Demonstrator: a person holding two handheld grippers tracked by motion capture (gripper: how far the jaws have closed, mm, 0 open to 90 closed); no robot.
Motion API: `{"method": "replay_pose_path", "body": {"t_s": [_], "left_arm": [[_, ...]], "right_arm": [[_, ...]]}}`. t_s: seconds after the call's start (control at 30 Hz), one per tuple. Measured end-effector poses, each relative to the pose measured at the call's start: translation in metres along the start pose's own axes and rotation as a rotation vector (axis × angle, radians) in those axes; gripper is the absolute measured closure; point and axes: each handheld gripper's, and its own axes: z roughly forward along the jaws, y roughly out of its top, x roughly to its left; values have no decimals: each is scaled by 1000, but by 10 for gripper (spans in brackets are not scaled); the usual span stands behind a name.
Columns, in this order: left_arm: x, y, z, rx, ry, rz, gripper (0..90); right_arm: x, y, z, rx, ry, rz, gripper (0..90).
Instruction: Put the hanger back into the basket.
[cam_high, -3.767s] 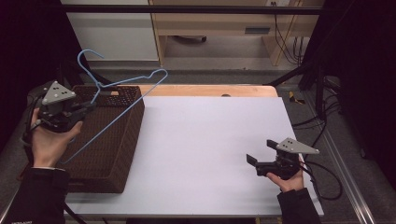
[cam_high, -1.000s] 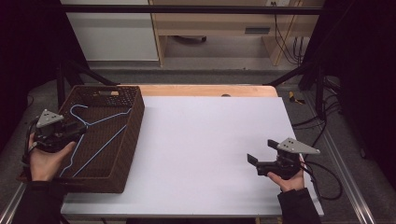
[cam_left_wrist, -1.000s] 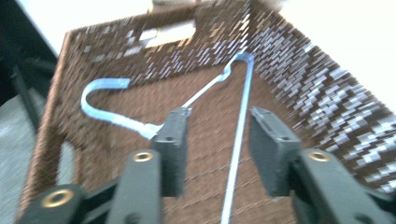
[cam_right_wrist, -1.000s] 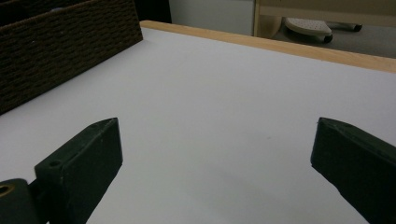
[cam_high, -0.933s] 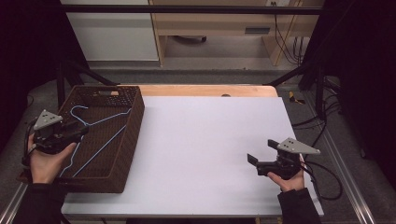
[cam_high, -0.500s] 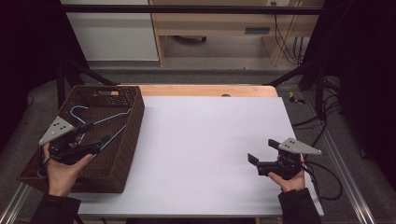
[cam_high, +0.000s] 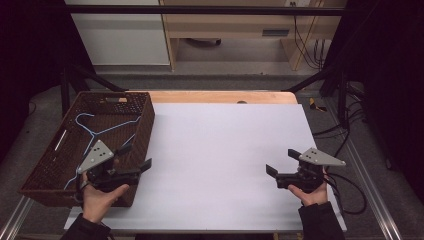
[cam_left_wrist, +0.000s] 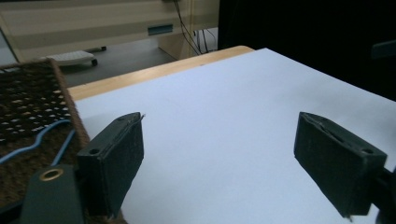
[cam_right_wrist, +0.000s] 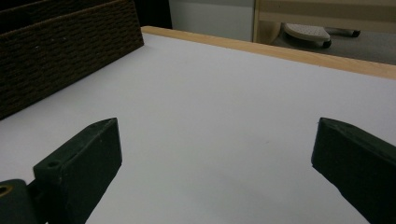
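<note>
Beside the basket: the left gripper (cam_high: 131, 165) hangs over the near right corner of the wicker basket (cam_high: 45, 172), jaws spread apart with nothing between them; they have just been opening.
Hanger: the light-blue wire hanger (cam_high: 100, 131) lies flat inside the basket, hook toward the far left corner, free of any grip; it looks dropped off there for storage.
Right of the basket: the right gripper (cam_high: 279, 170) rests low over the table's near right part, well apart from the basket, jaws wide and empty, likely just waiting.
Surface: a white table (cam_high: 225, 150) with a bare wooden strip along its far edge.
Room: pale cabinets, grey floor, dark drapes and loose cables beyond the basket.
</note>
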Motion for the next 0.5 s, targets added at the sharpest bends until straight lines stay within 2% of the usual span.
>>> {"method": "replay_pose_path", "body": {"t_s": [0.2,0.3,0.5], "left_arm": [[-10,-15,14,13,-26,8,136],[-14,-22,20,33,-24,18,122],[-17,-31,27,62,-34,14,117]], "right_arm": [[0,0,-1,0,-1,-6,21],[0,0,-1,-4,2,-3,21],[0,0,-2,-4,0,-6,21]]}}
